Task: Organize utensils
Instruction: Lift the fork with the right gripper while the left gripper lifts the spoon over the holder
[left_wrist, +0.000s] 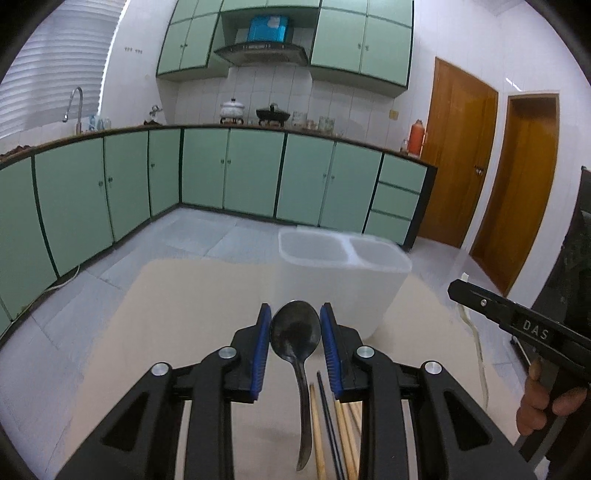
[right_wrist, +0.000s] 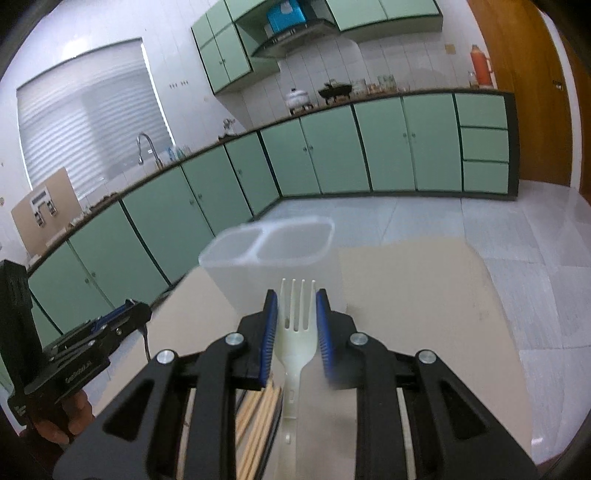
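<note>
Two-compartment translucent holder (left_wrist: 343, 258) stands on the tan surface (left_wrist: 184, 314), both compartments appear empty as far as the blurred rim allows; nothing sorted into it yet. Black spoon (left_wrist: 295, 332) is off the surface, bowl pinched between the blue pads of the left tongs (left_wrist: 295, 328), handle hanging down twd the camera. White plastic fork (right_wrist: 297, 325) sits between the pads of the right tongs (right_wrist: 296, 314), tines fwd, handle trailing below; pads look pressed on its head, though the right pad is blurred, so contact on that side is a judgement. Both items are in front of the holder and below its rim level in the views, neither over a compartment. Under the tongs lie several wooden chopsticks (left_wrist: 316, 432) plus at least one dark one (left_wrist: 330, 432) on the surface, untouched; exact count unclear. A hand (left_wrist: 543, 398) grips the right unit at frame edge. Assessment: early stage, two utensils picked, none placed. Remaining: carry spoon and fork over the holder, drop each into a compartment, then collect chopsticks. Background: green cabinets (left_wrist: 203, 173), wooden doors (left_wrist: 458, 155), irrelevant to task
</note>
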